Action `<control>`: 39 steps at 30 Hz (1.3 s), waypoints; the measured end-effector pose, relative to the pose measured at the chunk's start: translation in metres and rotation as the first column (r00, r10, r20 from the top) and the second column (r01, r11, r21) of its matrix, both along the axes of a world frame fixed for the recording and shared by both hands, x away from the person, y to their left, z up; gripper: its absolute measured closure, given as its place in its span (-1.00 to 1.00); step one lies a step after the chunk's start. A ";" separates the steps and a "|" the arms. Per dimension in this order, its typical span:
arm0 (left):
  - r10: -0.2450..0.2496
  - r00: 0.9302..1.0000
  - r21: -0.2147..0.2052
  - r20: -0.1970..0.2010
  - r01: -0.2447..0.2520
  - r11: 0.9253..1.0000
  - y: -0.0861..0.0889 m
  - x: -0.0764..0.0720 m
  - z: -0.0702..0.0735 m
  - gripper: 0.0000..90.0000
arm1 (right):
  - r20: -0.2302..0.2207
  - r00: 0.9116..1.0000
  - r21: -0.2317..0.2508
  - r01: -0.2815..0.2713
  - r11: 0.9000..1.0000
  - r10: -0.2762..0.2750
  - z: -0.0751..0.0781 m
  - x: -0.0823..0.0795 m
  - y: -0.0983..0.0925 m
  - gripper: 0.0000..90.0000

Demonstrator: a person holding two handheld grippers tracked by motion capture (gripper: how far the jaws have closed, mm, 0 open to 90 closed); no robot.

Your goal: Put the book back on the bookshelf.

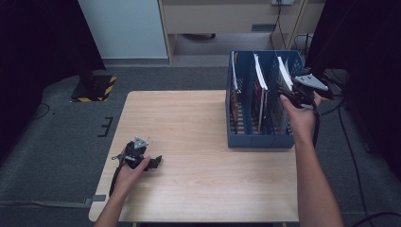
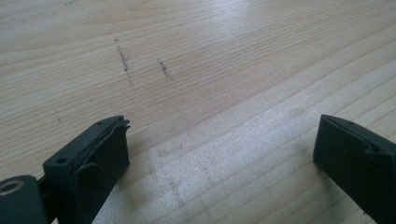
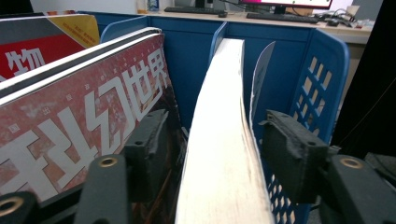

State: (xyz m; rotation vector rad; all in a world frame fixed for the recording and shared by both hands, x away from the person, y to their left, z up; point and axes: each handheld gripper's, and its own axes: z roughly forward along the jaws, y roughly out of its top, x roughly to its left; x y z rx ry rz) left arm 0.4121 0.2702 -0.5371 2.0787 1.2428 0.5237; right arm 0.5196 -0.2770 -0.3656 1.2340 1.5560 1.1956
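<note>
magazine (image 3: pixel 224 154) upright in rack (image 3: pixel 322 79), between parted right jaws

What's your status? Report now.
Right hand-held gripper open astride white-edged book in blue rack. Left hand-held gripper open, on table. Nothing blocking.

Grey carpet floor (image 1: pixel 56 156); pale wood table (image 1: pixel 189 137) centre; black curtain (image 1: pixel 38 38) at 10; beige cabinet (image 1: pixel 222 16) at 12.

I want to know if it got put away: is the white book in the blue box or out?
In. The white book stands on edge in the blue box's rightmost slot, between the right hand-held gripper's parted jaws.
</note>
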 end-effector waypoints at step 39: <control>-0.003 1.000 0.001 -0.001 0.003 1.000 -0.001 0.000 0.000 -0.95 | -0.055 0.998 0.028 -0.030 0.999 0.032 -0.005 -0.016 -0.006 -0.61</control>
